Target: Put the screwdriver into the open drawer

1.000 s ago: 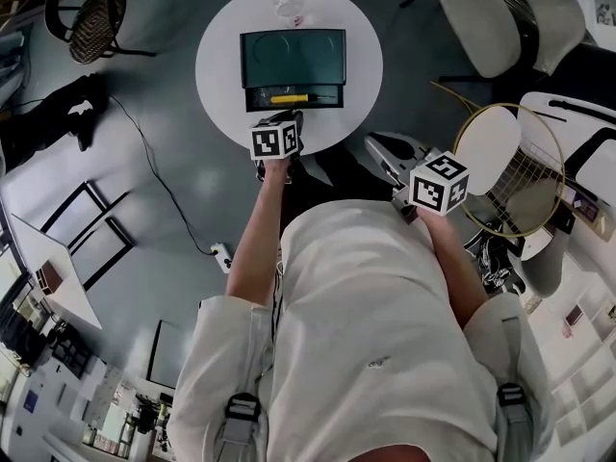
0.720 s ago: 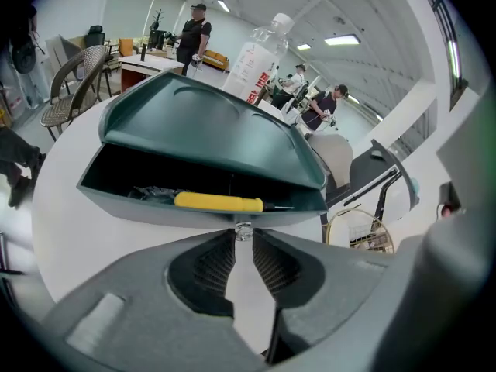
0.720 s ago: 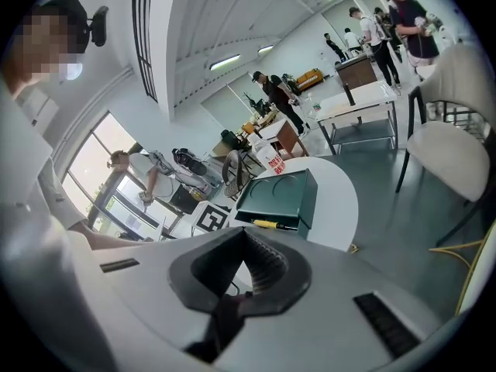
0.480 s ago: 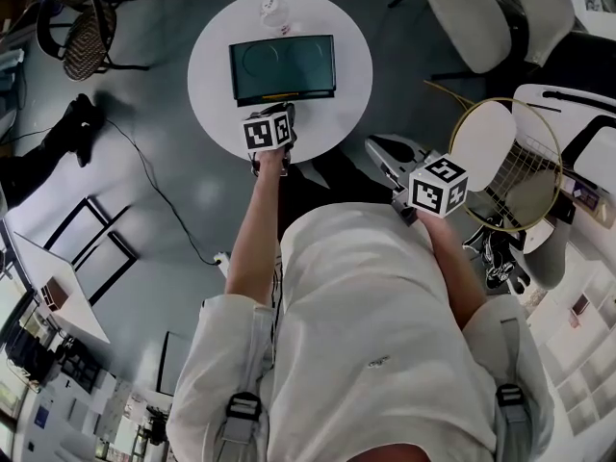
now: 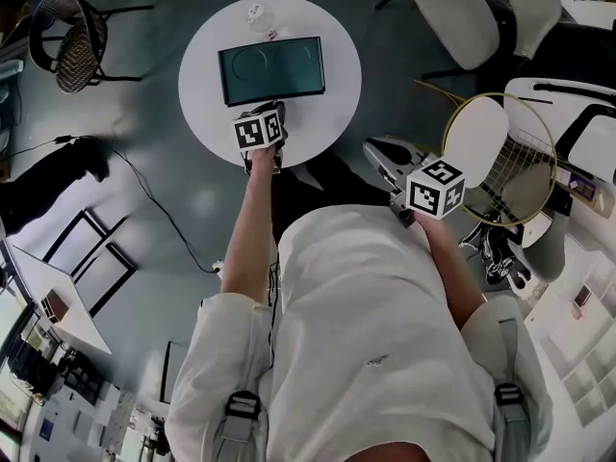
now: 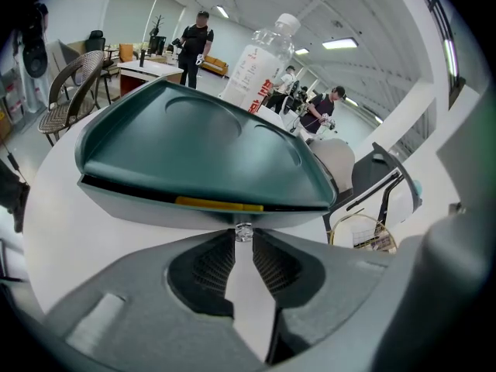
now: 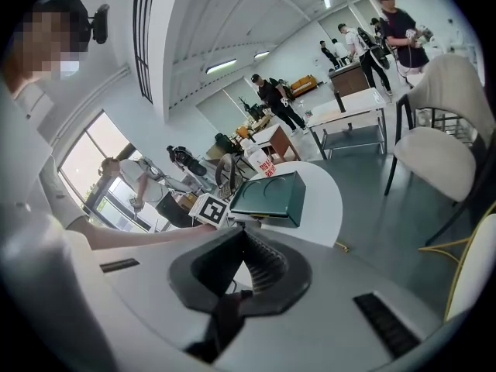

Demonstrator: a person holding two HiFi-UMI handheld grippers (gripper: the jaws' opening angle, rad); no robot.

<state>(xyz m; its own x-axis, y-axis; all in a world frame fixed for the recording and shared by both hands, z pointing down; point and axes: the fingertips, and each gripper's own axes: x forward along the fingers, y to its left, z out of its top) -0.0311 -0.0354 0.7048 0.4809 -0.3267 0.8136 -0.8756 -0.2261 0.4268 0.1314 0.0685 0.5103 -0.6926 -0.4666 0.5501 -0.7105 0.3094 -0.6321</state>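
Observation:
A dark green drawer box [image 5: 269,70] stands on the round white table [image 5: 202,114]. In the left gripper view the box [image 6: 194,142] fills the middle, and its drawer stands only a narrow slit out. Through that slit shows the yellow handle of the screwdriver [image 6: 219,203]. My left gripper [image 6: 243,237] is shut on the small clear drawer knob [image 6: 243,232] at the drawer's front. From above, the left gripper [image 5: 273,110] sits at the box's near edge. My right gripper [image 5: 371,148] hangs off the table to the right, shut and empty [image 7: 243,235].
A clear bottle [image 5: 257,12] with a red label [image 6: 260,56] stands behind the box. A white chair [image 5: 472,17] is at the upper right, a wicker chair [image 5: 58,41] at the upper left. A racket [image 5: 500,166] lies by my right side. A cable runs across the floor.
The drawer was open with the screwdriver in plain sight; it has slid in to a thin slit. My left gripper moved toward the box with the knob.

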